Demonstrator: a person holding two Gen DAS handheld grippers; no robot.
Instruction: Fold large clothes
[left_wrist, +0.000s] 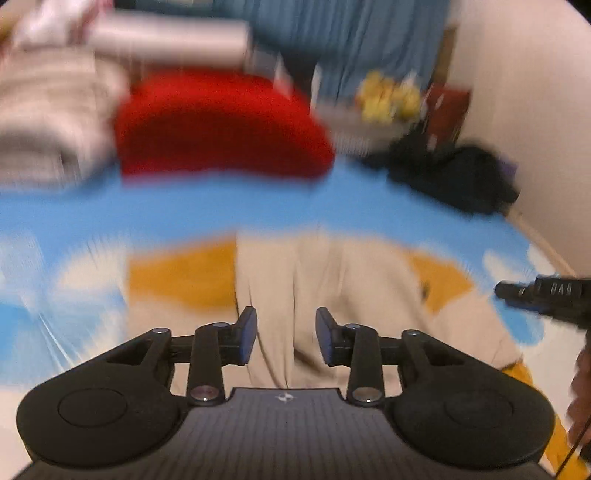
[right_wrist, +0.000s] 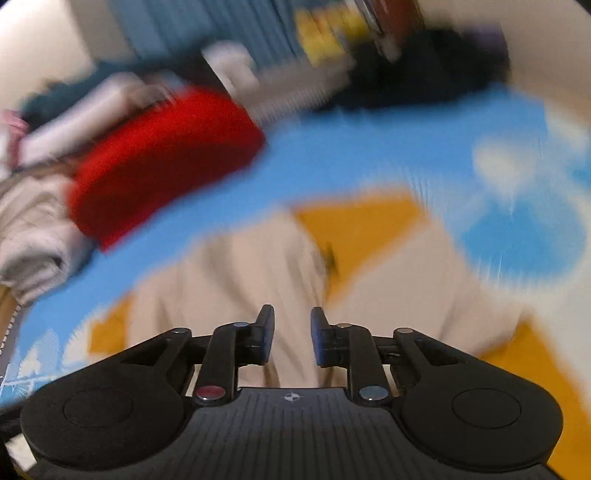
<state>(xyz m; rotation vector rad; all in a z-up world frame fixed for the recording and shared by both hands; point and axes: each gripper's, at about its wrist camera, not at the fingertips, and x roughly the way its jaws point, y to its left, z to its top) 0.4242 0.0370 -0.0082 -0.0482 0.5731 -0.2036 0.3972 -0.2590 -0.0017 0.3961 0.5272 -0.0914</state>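
A beige and mustard-yellow garment lies on a blue patterned bedsheet; both views are motion-blurred. My left gripper is open and empty just above the beige middle part. My right gripper is open and empty over the same garment. The tip of the right gripper shows at the right edge of the left wrist view.
A folded red garment lies beyond the beige one, also seen in the right wrist view. A pile of whitish clothes sits at the far left. A black item lies near the wall. Yellow objects stand behind.
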